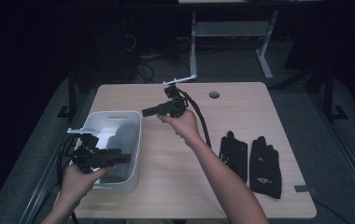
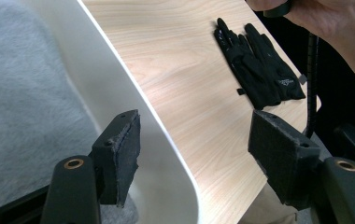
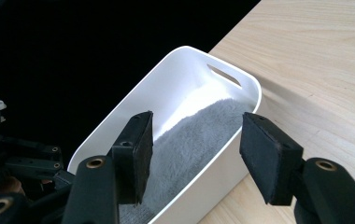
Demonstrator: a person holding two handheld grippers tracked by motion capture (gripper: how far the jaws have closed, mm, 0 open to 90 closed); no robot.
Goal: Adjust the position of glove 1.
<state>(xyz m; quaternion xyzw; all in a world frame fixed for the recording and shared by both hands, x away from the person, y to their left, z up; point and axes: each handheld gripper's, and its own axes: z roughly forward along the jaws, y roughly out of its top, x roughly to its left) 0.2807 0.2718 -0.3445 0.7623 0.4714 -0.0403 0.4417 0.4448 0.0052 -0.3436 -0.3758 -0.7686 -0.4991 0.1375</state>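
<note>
A white plastic bin (image 1: 137, 144) stands at the table's left with a grey fuzzy cloth (image 1: 122, 135) lying in it. My left gripper (image 1: 126, 158) hovers over the bin's near end, jaws open and pointing right, nothing between them. In the left gripper view the left gripper (image 2: 194, 135) looks past the bin's wall (image 2: 115, 88) and the cloth (image 2: 26, 93). My right gripper (image 1: 145, 112) is held above the table's middle, pointing left at the bin. In the right gripper view its open jaws (image 3: 196, 149) frame the bin (image 3: 180, 70) and the cloth (image 3: 194, 135).
Two black gloves (image 1: 234, 154) (image 1: 264, 165) lie side by side on the wooden table (image 1: 175, 168) at the right, also seen as gloves (image 2: 259, 65) in the left gripper view. A round cable hole (image 1: 214, 94) sits near the far edge. The right gripper's cable (image 1: 203, 121) trails over the table.
</note>
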